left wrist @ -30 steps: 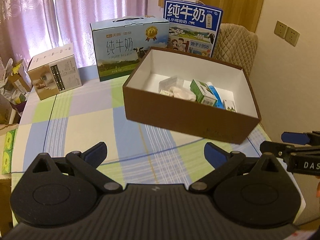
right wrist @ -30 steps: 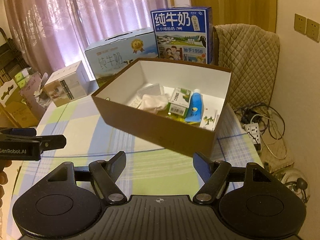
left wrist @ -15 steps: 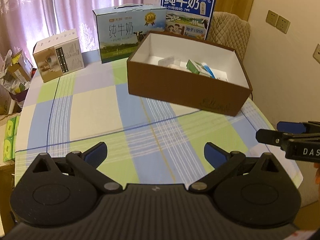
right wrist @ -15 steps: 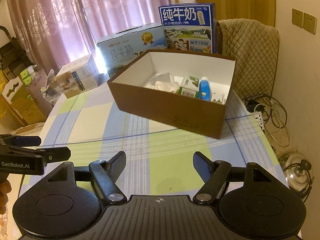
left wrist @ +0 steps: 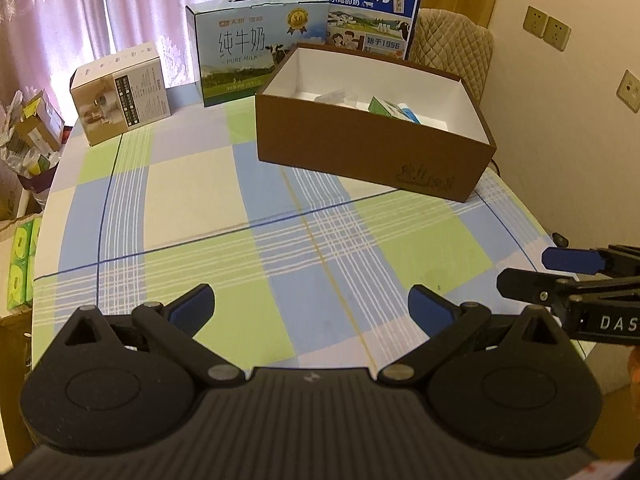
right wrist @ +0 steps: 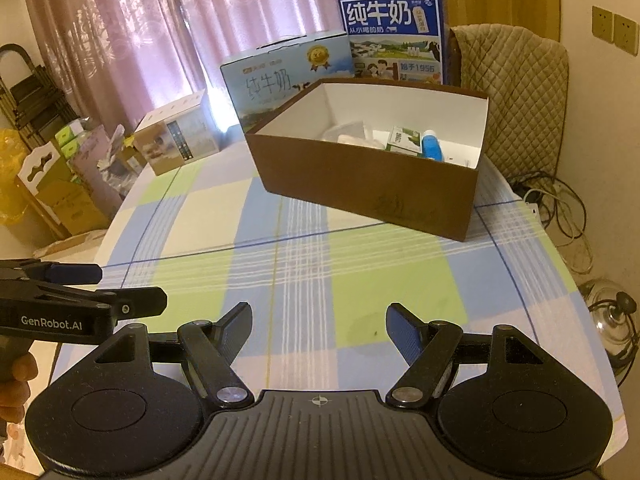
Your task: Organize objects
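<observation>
Warm dim room, curtains [right wrist: 168, 32] backlit w/ glare, fisheye-warped edges

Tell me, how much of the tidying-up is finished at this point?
It looks close to finished. Small items, including a green carton and a blue bottle, already lie inside the brown box. Nothing is in hand: the left gripper and right gripper both stand open and empty above the checked tablecloth. No loose small items show on it, so little seems left.
</observation>
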The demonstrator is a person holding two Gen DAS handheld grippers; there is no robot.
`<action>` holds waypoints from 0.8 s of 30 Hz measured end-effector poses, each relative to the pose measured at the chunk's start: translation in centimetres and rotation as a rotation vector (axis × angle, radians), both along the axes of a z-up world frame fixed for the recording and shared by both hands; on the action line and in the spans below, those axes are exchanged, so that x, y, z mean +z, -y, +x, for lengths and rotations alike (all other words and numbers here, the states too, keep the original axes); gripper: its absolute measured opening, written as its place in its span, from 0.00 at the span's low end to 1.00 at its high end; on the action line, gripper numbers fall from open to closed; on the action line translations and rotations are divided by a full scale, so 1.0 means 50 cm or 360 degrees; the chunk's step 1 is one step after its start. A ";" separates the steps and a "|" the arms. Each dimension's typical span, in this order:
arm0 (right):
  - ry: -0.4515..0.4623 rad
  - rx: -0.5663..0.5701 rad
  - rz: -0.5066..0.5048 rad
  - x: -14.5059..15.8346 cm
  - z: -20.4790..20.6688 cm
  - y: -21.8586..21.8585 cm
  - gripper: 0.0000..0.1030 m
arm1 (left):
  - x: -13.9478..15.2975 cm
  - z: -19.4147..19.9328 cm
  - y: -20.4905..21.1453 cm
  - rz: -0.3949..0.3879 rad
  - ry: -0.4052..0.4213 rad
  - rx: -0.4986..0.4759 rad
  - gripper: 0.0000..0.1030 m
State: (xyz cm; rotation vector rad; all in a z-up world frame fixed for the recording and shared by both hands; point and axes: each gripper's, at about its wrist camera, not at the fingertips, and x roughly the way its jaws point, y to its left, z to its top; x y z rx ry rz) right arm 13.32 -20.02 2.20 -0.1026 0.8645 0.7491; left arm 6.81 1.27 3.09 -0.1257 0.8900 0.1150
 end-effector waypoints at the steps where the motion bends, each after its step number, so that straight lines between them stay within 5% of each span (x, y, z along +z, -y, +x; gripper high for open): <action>1: -0.0002 0.0002 0.0000 -0.001 -0.001 -0.001 0.69 | -0.001 -0.001 0.000 -0.0001 -0.0004 -0.0001 0.99; 24: -0.0016 0.0001 -0.0021 -0.013 -0.011 0.000 0.69 | -0.010 -0.012 0.001 -0.0007 -0.0021 0.0015 0.99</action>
